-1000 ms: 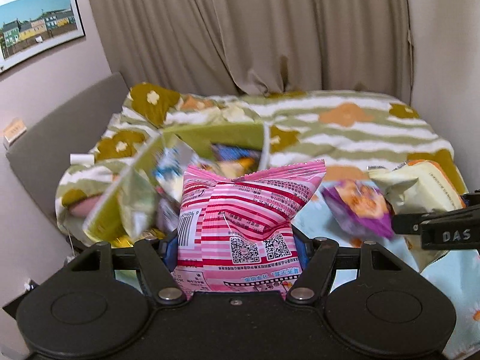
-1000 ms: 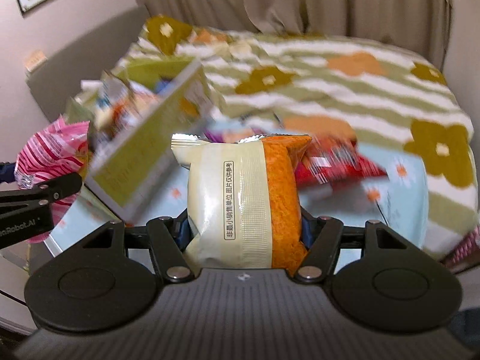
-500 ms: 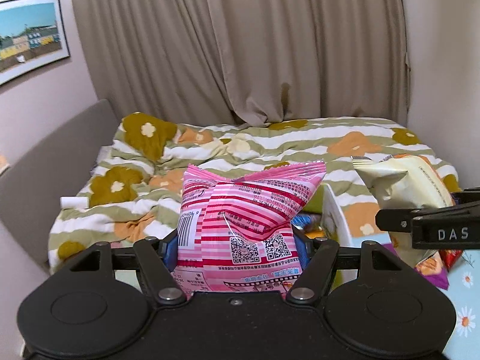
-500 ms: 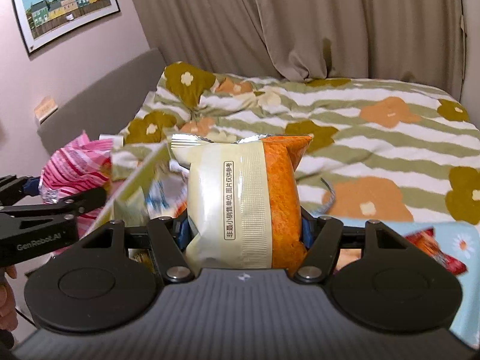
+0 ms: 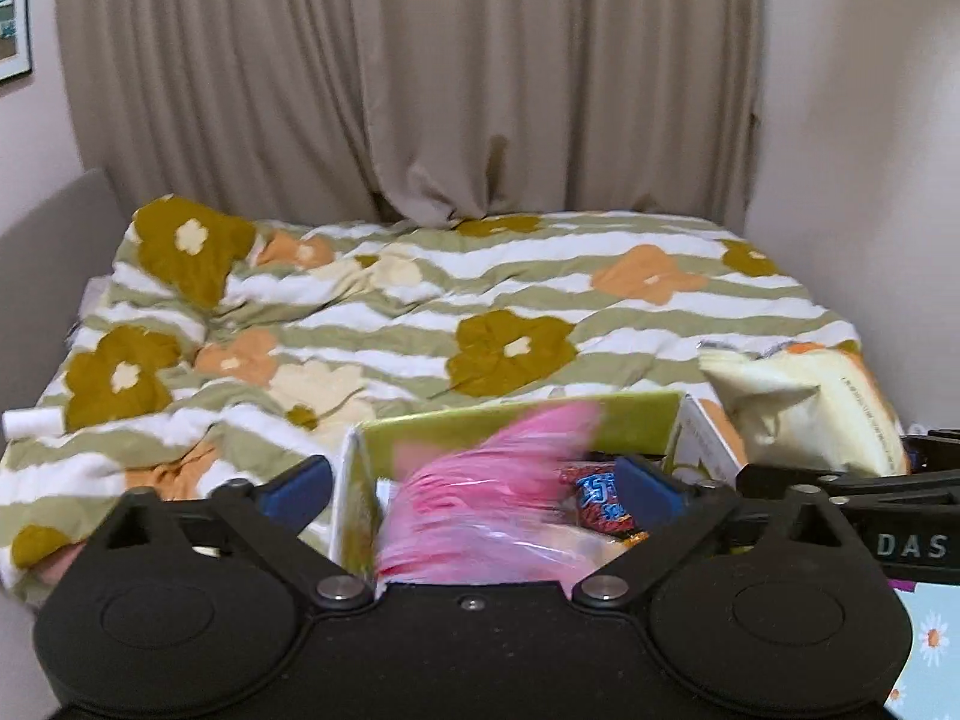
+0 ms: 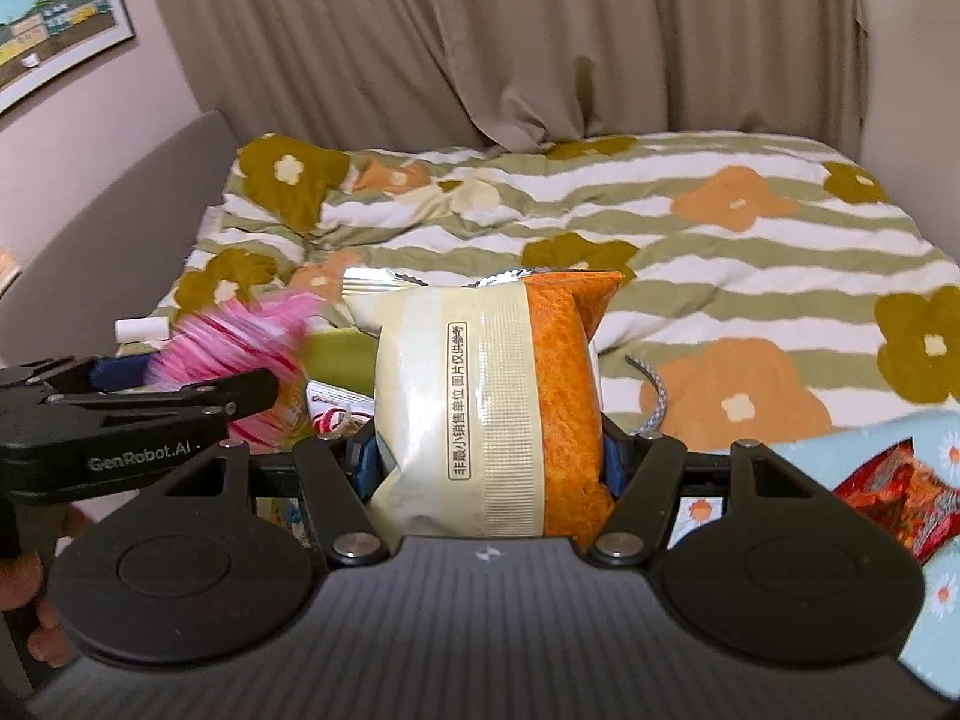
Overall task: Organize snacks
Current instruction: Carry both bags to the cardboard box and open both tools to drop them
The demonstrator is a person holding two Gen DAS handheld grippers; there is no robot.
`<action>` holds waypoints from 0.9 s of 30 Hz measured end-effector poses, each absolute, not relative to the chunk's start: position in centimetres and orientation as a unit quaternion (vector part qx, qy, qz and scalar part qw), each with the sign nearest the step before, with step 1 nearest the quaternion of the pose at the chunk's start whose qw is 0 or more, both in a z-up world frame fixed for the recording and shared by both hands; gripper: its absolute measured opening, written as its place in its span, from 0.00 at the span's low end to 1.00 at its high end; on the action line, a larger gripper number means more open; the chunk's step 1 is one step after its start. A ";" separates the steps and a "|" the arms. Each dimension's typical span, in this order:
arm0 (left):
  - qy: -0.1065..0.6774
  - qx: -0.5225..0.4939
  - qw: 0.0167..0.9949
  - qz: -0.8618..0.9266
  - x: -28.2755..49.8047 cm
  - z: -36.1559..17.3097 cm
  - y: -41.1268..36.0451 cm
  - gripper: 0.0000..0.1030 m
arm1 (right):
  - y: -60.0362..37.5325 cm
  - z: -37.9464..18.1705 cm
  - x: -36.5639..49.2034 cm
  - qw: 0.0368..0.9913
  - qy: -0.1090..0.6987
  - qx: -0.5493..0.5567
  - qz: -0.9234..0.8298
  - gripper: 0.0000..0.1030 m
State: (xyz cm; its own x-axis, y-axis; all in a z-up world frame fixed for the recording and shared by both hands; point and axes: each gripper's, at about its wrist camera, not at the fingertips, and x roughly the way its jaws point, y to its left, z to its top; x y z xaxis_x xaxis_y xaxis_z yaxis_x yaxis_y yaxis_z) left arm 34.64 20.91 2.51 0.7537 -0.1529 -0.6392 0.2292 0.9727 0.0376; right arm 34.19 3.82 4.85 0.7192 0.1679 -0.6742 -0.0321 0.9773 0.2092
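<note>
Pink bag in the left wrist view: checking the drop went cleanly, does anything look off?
The pink bag is motion-blurred and tilted between the left gripper's just-opened jaws, over the green box: mid-fall, not settled. The right gripper holds the orange bag upright. Nothing spilled.

Beige curtains [image 5: 414, 78] hanging closed across the far wall, folds bunched at the bed's [image 5: 420, 312] far edge. Green-and-white striped quilt [image 6: 690, 252] with olive and orange flowers, rumpled toward the left corner. Grey headboard [image 6: 102, 228] along the left edge. Pale pinkish walls [image 5: 858, 180]; framed picture [image 6: 54, 12], perhaps of a waterfront, upper left. Soft, dim indoor light.
</note>
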 end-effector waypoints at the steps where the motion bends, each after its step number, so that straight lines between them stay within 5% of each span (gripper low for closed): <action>1: 0.335 0.058 0.934 -0.107 34.5 2.3 21.0 0.99 | 4.1 4.7 34.3 0.922 0.375 0.090 0.046 0.77; 20: 0.363 0.032 0.926 -0.100 32.4 1.2 24.1 0.99 | 7.5 3.8 37.4 0.916 0.390 0.070 0.060 0.80; 23: 0.368 0.036 0.924 -0.094 31.9 0.9 24.4 0.99 | 7.8 3.2 37.5 0.920 0.381 0.072 0.051 1.00; 27: 0.376 0.038 0.921 -0.091 31.2 0.4 24.5 0.99 | 6.9 2.8 36.4 0.923 0.369 0.101 0.051 1.00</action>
